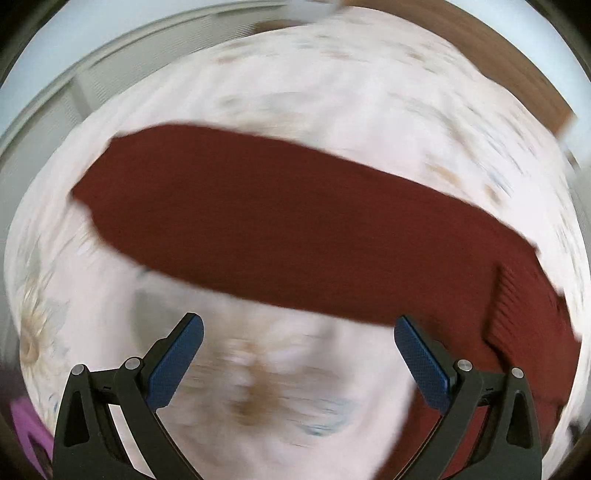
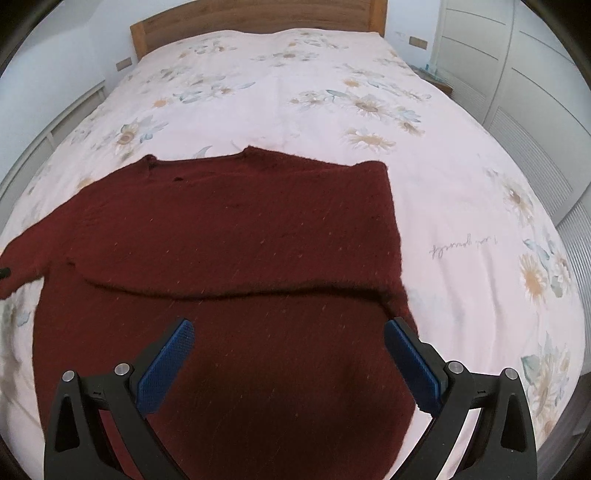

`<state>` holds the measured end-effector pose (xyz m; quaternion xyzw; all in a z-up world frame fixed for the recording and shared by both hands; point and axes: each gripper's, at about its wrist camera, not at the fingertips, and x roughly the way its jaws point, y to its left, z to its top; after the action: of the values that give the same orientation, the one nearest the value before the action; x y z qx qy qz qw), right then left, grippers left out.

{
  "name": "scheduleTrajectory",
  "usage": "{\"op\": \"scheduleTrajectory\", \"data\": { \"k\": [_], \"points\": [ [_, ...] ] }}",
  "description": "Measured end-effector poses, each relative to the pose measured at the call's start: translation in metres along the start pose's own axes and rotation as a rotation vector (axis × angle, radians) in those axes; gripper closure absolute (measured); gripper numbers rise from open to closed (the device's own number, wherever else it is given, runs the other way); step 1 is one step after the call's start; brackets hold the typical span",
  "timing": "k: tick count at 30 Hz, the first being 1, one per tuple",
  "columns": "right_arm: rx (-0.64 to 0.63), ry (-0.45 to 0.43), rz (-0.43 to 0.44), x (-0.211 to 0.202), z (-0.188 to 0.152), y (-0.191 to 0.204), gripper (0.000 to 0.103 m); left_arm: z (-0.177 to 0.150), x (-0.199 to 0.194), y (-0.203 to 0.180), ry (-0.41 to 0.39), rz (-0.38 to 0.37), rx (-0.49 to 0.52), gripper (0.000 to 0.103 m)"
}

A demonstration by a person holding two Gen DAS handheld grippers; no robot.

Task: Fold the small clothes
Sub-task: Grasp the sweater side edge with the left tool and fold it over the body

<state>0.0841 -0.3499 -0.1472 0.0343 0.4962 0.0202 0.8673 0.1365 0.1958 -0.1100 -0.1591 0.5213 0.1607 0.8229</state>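
A bed [image 2: 461, 192] with a pale pink flowered cover fills both views, a wooden headboard [image 2: 258, 22] at its far end and white cupboards [image 2: 535, 92] to one side. A dark red knitted sweater [image 2: 229, 236] lies flat on the cover, one sleeve folded across its body, the other stretched out sideways [image 1: 258, 225]. The right gripper [image 2: 290, 365] hangs over the sweater's lower part, fingers wide apart, empty. The left gripper [image 1: 299, 360], blurred view, also spread wide and empty, is over bare cover just beside the sleeve
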Motion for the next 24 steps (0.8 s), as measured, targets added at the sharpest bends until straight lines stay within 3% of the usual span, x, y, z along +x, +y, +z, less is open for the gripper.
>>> {"op": "scheduleTrajectory", "data": {
  "k": [4, 7, 13, 16, 19, 20, 21, 24],
  "points": [
    [-0.012, 0.028, 0.000, 0.001, -0.006, 0.006, 0.000, 0.018, 0.007, 0.051, 0.018, 0.003, -0.166, 0.001],
    [-0.018, 0.049, -0.024, 0.004, -0.011, 0.007, 0.000, 0.033, 0.009, 0.083, 0.023, 0.045, -0.249, 0.001],
    [-0.003, 0.073, -0.039, 0.005, -0.016, 0.010, 0.000, 0.050, 0.021, 0.121, 0.063, -0.003, -0.396, 0.001],
    [-0.005, 0.080, -0.041, 0.007, -0.013, 0.012, 0.000, 0.052, 0.027, 0.132, 0.089, -0.037, -0.424, 0.002],
    [-0.011, 0.079, -0.048, 0.006, -0.010, 0.013, 0.000, 0.052, 0.029, 0.129, 0.092, -0.031, -0.384, 0.003],
    [-0.010, 0.081, -0.049, 0.006, -0.009, 0.014, 0.000, 0.051, 0.029, 0.127, 0.091, -0.030, -0.366, 0.009],
    [-0.011, 0.083, -0.050, 0.006, -0.009, 0.014, 0.000, 0.052, 0.028, 0.123, 0.082, -0.025, -0.339, 0.026],
    [-0.023, 0.082, -0.054, 0.005, -0.008, 0.017, 0.000, 0.053, 0.023, 0.112, 0.059, 0.013, -0.253, 0.060]
  ]
}}
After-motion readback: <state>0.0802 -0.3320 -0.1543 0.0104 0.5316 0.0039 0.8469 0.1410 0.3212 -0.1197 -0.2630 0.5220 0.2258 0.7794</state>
